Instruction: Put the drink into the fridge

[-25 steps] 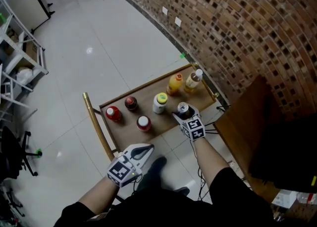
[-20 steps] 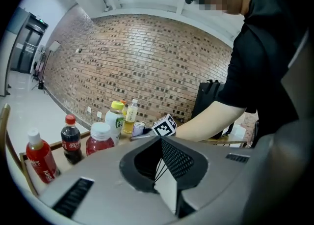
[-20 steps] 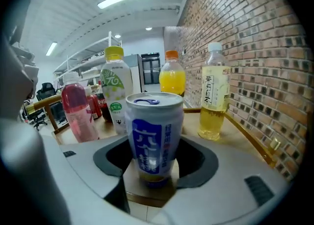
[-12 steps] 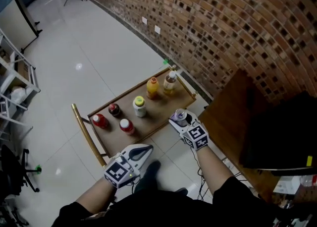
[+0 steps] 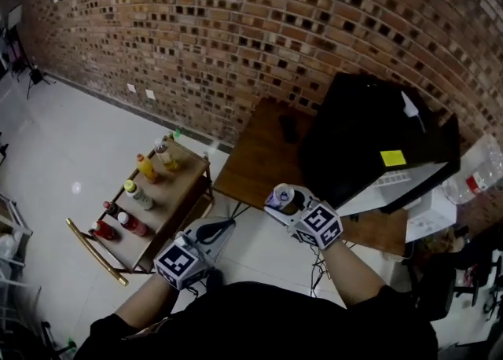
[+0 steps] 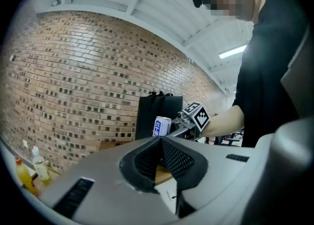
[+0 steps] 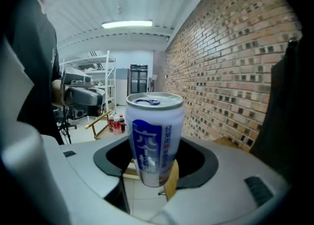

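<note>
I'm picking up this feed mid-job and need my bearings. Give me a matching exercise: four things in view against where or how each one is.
Things:
1. white-and-blue can
2. left hand-held gripper
3. orange drink bottle
4. black fridge

Places or states:
A. standing on the wooden cart
B. on the wooden table by the brick wall
C. jaws together, nothing between them
D. held upright in the right hand-held gripper

Pairs: 1-D, 2-C, 3-A, 4-B
</note>
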Demonstrator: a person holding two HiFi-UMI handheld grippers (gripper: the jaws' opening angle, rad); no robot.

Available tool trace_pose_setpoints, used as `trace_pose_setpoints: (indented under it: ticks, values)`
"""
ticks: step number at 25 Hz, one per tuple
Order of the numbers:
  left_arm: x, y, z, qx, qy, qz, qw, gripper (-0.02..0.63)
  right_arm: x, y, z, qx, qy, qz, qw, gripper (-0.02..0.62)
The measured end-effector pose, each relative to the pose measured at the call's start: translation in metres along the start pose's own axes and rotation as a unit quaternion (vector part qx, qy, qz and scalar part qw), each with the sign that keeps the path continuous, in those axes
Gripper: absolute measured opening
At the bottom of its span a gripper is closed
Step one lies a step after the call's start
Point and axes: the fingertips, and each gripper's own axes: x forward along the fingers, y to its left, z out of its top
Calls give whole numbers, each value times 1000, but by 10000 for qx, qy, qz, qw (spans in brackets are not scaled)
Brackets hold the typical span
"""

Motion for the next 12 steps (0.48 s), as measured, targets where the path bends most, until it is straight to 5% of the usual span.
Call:
trace_pose_setpoints:
  ticks: [6, 12]
  values:
    - [89, -86, 47, 446, 129, -1134, 9925, 2, -170, -37, -16, -324, 301, -1065, 9933, 258]
    - [135, -144, 67, 655, 100, -1617, 9846, 2, -291, -85, -46, -573, 902, -1838, 9771, 258]
